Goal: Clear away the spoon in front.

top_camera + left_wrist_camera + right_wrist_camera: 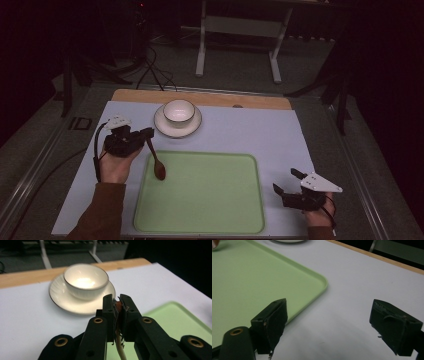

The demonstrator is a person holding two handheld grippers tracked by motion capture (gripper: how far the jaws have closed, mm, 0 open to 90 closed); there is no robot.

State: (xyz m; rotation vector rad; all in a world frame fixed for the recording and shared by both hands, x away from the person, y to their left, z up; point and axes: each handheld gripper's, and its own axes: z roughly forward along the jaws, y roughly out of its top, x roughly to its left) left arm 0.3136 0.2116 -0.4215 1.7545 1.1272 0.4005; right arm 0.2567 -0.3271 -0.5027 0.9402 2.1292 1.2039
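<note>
A brown wooden spoon (156, 160) hangs from my left gripper (148, 134), which is shut on its handle (119, 315); the spoon's bowl sits over the left edge of the green tray (210, 195). Just beyond stands a white bowl (178, 111) on a white saucer (165, 127), close ahead in the left gripper view as bowl (85, 280) and saucer (60, 297). My right gripper (286, 181) rests open on the mat to the right of the tray, nothing between its jaws; the tray's corner (317, 282) lies to the left of the right gripper (328, 322).
A pale grey mat (260, 130) covers the table, with a wooden strip (250, 101) along its far edge. Beyond the table stand a white frame's legs (202, 50) and cables (155, 70) on the dark floor.
</note>
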